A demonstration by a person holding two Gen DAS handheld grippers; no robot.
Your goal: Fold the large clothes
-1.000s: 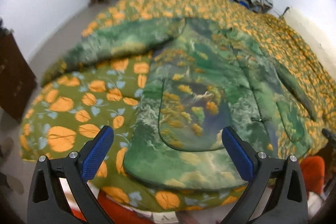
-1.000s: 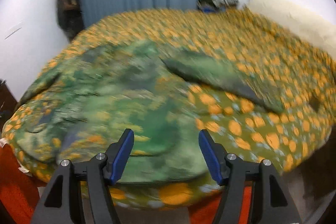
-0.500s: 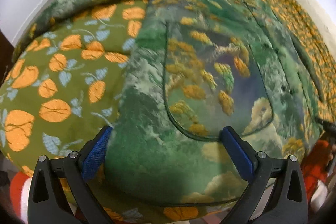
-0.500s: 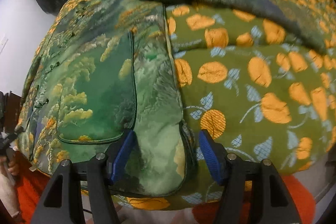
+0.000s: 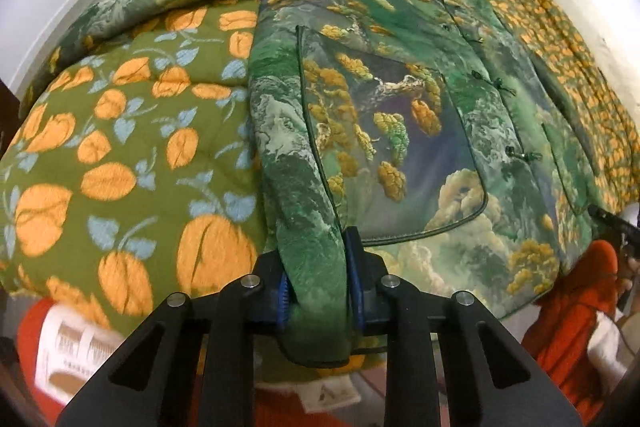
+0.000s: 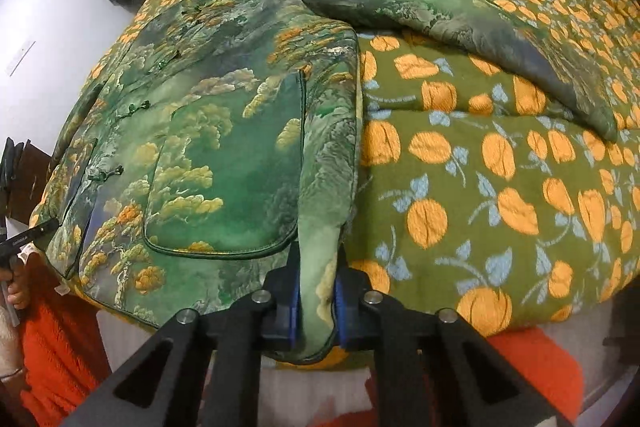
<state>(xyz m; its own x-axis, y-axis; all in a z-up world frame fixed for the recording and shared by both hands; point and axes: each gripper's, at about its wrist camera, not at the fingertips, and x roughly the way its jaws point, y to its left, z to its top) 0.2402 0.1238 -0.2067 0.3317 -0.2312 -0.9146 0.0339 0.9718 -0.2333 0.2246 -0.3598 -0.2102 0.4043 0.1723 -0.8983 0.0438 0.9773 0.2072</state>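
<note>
Both grippers have dropped to the near hem of the jacket (image 5: pixel 400 115) since a second ago, when their fingers stood wide apart above it. Now the left gripper (image 5: pixel 318 291) is closing, its blue pads pinching a bunched fold at the jacket's bottom corner. In the other view the right gripper (image 6: pixel 316 301) has its fingers clamped together on the opposite bottom corner. Spread flat, the green jacket lies front up near the bed's near edge, on an orange-flowered quilt (image 6: pixel 500 187), with one sleeve (image 6: pixel 460 27) angled out across the quilt.
</note>
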